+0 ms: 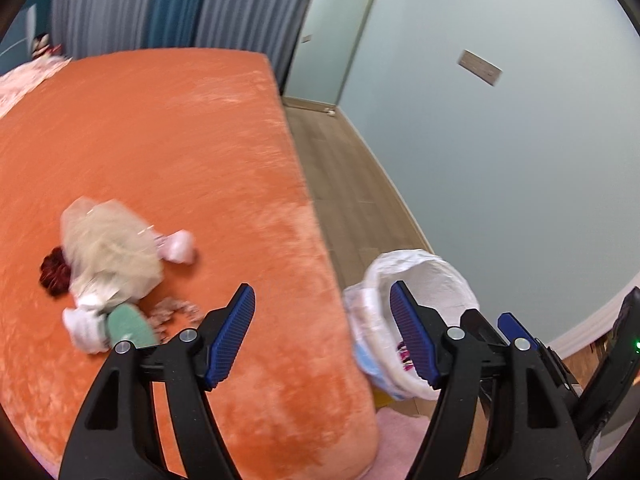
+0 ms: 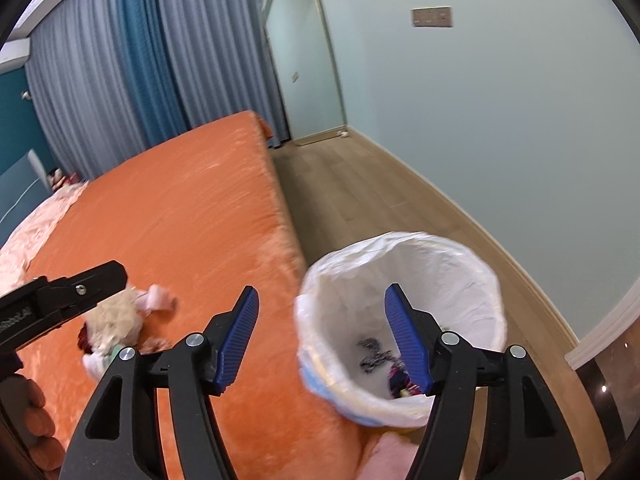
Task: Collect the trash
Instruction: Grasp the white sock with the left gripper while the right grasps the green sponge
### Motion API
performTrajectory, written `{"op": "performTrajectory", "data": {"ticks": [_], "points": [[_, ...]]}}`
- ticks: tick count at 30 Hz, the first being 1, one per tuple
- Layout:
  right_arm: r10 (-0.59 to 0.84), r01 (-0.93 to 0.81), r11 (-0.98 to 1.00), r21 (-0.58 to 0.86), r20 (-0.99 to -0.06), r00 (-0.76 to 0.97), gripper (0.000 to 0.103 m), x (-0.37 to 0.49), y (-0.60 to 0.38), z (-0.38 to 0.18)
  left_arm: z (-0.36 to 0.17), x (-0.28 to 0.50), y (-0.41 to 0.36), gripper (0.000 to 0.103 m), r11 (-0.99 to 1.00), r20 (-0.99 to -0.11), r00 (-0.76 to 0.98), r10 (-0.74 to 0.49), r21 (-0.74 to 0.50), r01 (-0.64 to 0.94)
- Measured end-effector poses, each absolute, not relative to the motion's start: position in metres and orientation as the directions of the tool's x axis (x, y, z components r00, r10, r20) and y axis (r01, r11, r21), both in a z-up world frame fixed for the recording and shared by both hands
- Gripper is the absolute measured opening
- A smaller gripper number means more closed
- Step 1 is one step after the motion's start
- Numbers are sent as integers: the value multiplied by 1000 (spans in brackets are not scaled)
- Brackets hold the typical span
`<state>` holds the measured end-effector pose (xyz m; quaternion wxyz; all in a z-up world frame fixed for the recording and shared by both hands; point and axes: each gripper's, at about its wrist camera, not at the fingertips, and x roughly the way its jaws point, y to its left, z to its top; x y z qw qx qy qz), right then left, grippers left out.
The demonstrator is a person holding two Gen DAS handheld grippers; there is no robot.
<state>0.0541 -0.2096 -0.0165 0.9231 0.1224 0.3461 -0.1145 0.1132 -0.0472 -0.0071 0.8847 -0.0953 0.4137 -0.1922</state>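
Orange fuzzy bed [image 1: 160, 140] has a blurry trash pile on it: beige clear bag [image 1: 110, 248], dark red scrunchie-looking thing [image 1: 54, 276], white wads [image 1: 180, 246], something green [image 1: 130, 324]. Lined bin [image 2: 400, 320] sits on the wood floor [image 2: 360, 200] right beside it.

Orange bed [image 1: 168, 140], grey-blue curtains [image 2: 120, 80], leaning mirror [image 2: 304, 64], wooden floor [image 2: 360, 208]

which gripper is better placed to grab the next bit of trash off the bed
Probably left: the left gripper, open and empty, is on the side of the trash pile on the bed; the right gripper hangs at the bin.
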Motion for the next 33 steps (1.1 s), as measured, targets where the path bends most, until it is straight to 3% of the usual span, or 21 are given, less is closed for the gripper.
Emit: {"op": "performTrajectory", "data": {"ticks": [17, 33], "points": [[34, 67, 992, 109, -726, 687, 64, 79, -87, -38, -56, 116, 95, 75, 954, -770, 593, -236, -298, -8], [117, -79, 993, 88, -810, 575, 64, 124, 3, -97, -127, 144, 168, 75, 918, -843, 475, -254, -364, -155]]}}
